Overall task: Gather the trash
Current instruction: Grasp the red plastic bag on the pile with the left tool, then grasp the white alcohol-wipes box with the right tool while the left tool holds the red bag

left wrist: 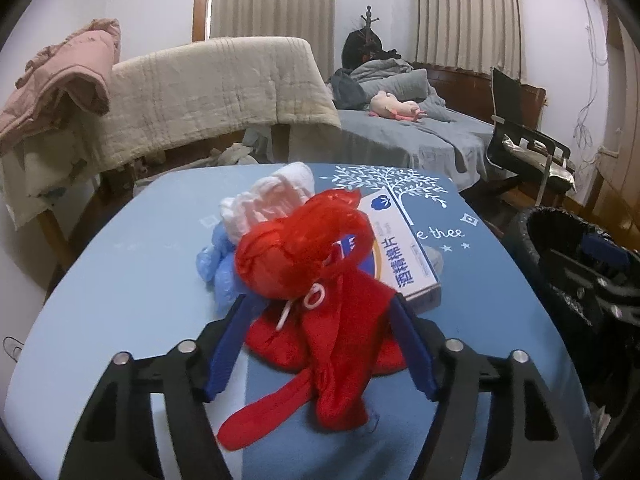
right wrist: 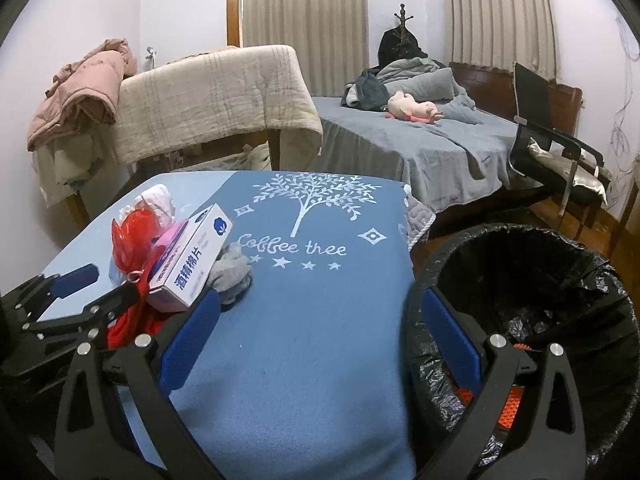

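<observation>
A pile of trash lies on the blue table [left wrist: 120, 280]: a red plastic bag [left wrist: 296, 248], red cloth [left wrist: 332, 344], a blue bag [left wrist: 218, 268], a white-pink bag [left wrist: 268, 196] and a white box with blue print [left wrist: 404, 252]. My left gripper [left wrist: 320, 300] is open, its blue fingers on either side of the red cloth. My right gripper [right wrist: 316, 300] is open and empty over the table [right wrist: 312, 320], to the right of the box [right wrist: 196, 256], red bag [right wrist: 132, 236] and a grey crumpled rag [right wrist: 232, 272]. The left gripper [right wrist: 96, 284] shows at the right wrist view's left.
A bin with a black liner [right wrist: 532, 300] stands right of the table, with something orange inside; it also shows in the left wrist view [left wrist: 560, 248]. Behind the table are a cloth-draped frame [left wrist: 208, 88], a bed [right wrist: 420, 140] and a black chair [right wrist: 560, 148].
</observation>
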Action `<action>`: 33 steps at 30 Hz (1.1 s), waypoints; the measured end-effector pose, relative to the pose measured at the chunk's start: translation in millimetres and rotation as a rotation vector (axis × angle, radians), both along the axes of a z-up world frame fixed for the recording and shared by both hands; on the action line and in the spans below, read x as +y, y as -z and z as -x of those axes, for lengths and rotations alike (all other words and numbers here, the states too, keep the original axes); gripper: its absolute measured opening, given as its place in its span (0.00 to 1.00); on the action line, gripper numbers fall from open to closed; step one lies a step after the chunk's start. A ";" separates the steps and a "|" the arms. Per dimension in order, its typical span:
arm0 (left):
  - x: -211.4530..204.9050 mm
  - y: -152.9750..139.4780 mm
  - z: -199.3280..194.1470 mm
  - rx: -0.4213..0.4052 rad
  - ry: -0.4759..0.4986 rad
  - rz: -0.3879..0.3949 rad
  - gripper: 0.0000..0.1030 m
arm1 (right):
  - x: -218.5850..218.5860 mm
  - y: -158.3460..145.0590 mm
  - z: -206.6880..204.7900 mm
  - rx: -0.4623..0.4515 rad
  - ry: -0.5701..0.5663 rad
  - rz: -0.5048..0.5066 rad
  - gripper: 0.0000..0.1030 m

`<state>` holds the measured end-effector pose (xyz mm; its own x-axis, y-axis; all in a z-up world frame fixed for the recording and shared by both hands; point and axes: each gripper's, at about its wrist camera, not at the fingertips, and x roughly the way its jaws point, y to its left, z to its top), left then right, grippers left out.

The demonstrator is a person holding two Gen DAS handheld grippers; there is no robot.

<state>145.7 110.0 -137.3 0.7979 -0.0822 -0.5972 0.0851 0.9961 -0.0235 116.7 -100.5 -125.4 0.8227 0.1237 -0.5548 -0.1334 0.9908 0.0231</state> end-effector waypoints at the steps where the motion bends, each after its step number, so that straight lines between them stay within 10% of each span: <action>1: -1.0 1.9 -4.4 0.012 0.006 0.005 0.58 | -0.2 0.2 -0.2 0.000 0.000 0.001 0.95; 10: -8.3 10.3 -12.7 0.064 0.040 0.023 0.13 | -1.0 1.3 -0.1 0.000 0.000 0.000 0.95; 15: 0.4 1.9 -0.6 0.030 0.037 0.063 0.06 | -1.6 -0.5 -0.1 -0.007 0.001 0.002 0.95; 27: 30.4 -13.5 12.9 -0.005 -0.008 0.065 0.07 | 16.8 -5.2 0.2 -0.014 -0.036 0.004 0.95; 33: 27.9 -18.1 -0.9 -0.028 -0.015 0.085 0.45 | 23.0 -5.9 -7.4 -0.014 -0.044 0.007 0.95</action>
